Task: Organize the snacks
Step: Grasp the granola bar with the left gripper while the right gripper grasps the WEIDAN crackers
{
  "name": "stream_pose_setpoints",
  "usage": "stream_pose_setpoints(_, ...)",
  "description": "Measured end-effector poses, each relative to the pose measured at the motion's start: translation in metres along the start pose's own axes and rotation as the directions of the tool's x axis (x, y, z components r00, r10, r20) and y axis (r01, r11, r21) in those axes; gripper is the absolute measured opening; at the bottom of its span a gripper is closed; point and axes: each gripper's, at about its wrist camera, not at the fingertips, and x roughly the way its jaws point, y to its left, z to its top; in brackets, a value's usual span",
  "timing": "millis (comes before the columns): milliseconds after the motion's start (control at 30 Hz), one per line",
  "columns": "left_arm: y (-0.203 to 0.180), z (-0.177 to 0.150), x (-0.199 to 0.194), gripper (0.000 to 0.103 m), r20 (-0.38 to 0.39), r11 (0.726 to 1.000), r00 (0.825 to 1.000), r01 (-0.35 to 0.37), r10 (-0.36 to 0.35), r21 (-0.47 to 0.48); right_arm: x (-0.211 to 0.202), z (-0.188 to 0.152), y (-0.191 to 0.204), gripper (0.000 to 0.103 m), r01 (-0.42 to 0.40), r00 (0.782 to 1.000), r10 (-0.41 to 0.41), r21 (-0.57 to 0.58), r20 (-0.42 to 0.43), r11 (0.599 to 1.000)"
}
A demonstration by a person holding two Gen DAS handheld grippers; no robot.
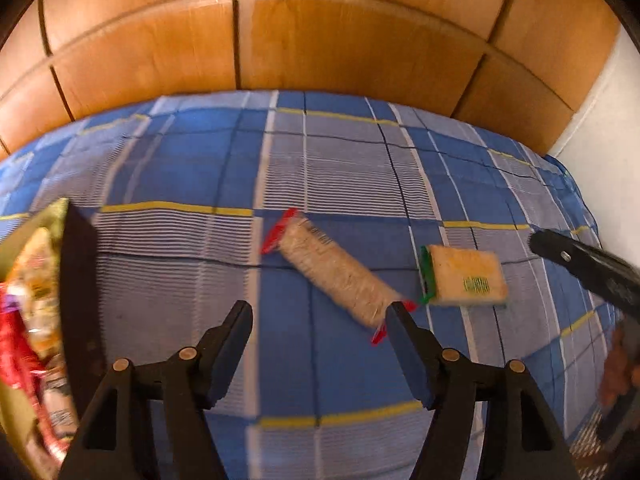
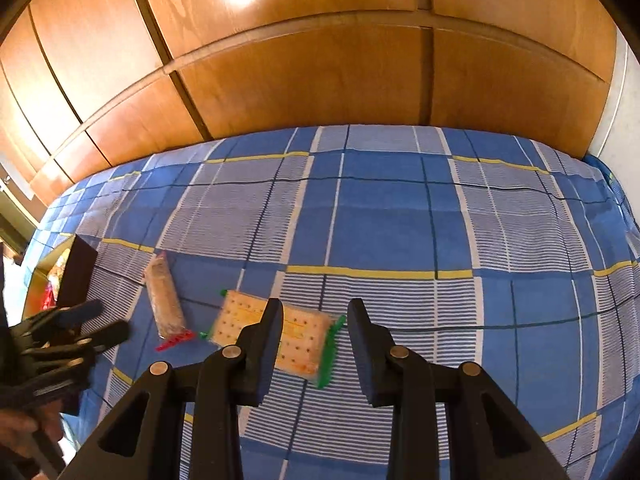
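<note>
A long cracker roll with red ends (image 1: pixel 332 272) lies slantwise on the blue checked bedspread (image 1: pixel 360 160). To its right lies a flat cracker packet with green ends (image 1: pixel 468 276). My left gripper (image 1: pixel 318 314) hangs open above the near end of the roll, with nothing between its fingers. My right gripper (image 2: pixel 315 312) hovers over the flat packet (image 2: pixel 304 344) with a narrow gap between the jaws, and its pads touch nothing. In the right wrist view the roll (image 2: pixel 164 304) lies left of the packet, and my left gripper (image 2: pixel 108 320) is at the far left.
An open dark-sided box (image 1: pixel 80 300) at the left edge holds several bright snack packs (image 1: pixel 32 300). Wooden wardrobe doors (image 1: pixel 320 40) rise behind the bed. A white wall (image 1: pixel 600 128) stands at the right. A finger of the right gripper (image 1: pixel 580 268) reaches in from the right.
</note>
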Motion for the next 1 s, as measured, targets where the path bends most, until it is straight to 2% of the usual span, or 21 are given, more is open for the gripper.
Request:
stream_pose_setpoints(233,-0.008,0.026,0.036,0.070,-0.039,0.999,0.999,-0.007,0.005,-0.051,0.001,0.002,0.002,0.034,-0.011,1.000,0.011,0.002,0.000,1.000)
stream_pose_setpoints(300,-0.010,0.030,0.046,0.068,-0.053,0.998,0.998,-0.033,0.031,-0.044,0.001,0.002,0.003,0.034,-0.014,1.000,0.014,-0.002,-0.001,1.000)
stream_pose_setpoints(367,-0.010,0.027,0.053,0.059,-0.063,0.999,0.997,-0.045,0.044,-0.022,0.002,0.001,0.005,0.034,-0.012,1.000,0.012,-0.014,-0.005,1.000)
stream_pose_setpoints(400,-0.012,0.024,0.049,0.040,-0.038,0.999,0.998,-0.050,0.050,0.007,0.001,0.001,0.006,0.034,-0.010,1.000,0.010,-0.020,-0.004,1.000)
stream_pose_setpoints(433,-0.012,0.020,0.046,0.030,-0.035,0.999,0.999,-0.037,0.039,0.035,0.001,0.001,0.007,0.034,-0.011,1.000,0.011,-0.028,-0.003,1.000)
stream_pose_setpoints(567,-0.008,-0.007,0.027,0.029,-0.048,0.997,0.999,0.024,-0.020,0.078,0.005,-0.001,0.011,0.034,-0.010,1.000,0.009,-0.044,-0.020,0.999)
stream_pose_setpoints(667,-0.008,-0.034,0.011,0.030,-0.049,0.991,0.998,0.033,-0.026,0.133,0.011,-0.003,0.015,0.034,-0.013,0.999,0.010,-0.062,-0.047,0.998)
stream_pose_setpoints(900,-0.008,-0.088,-0.017,0.030,-0.040,0.981,0.999,0.041,-0.034,0.191,0.031,-0.013,0.026,0.034,-0.038,0.992,0.022,-0.122,-0.125,0.992)
stream_pose_setpoints(1000,-0.002,-0.104,-0.025,0.030,-0.017,0.980,0.999,0.052,-0.050,0.189,0.034,-0.016,0.034,0.041,-0.065,0.989,0.044,-0.149,-0.143,0.987)
